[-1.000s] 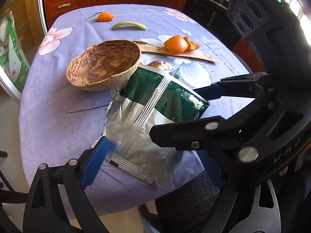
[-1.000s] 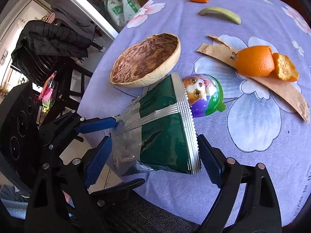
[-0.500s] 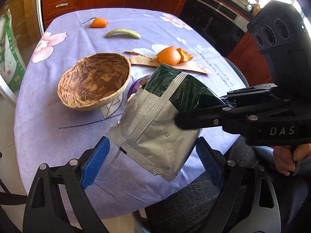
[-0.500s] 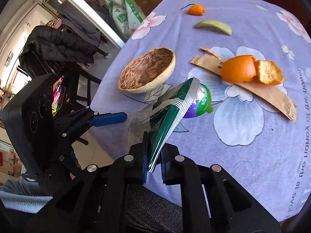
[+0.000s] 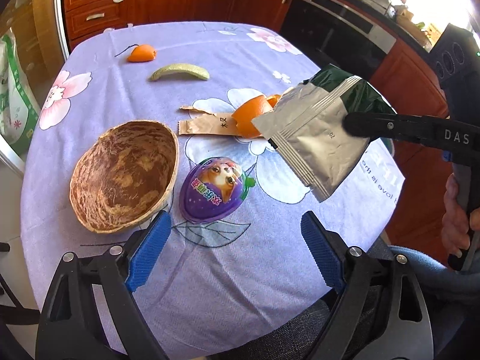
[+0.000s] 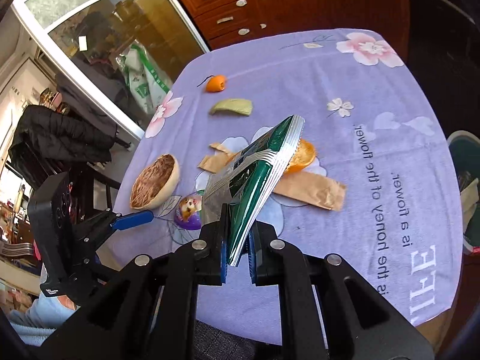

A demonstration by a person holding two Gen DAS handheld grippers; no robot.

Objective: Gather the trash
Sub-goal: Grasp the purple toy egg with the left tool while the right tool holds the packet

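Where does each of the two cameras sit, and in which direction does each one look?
Left wrist view: sits on the left claw, looks down across the table toward the cabinets; its open blue fingers show, and a hand holding the right claw.
Right wrist view: sits on the right claw, looks down across the table toward the glass door; its pads grip the foil pouch; a sleeve shows at lower left.
Both share: pouch, coconut shell bowl, purple egg toy, orange peel.
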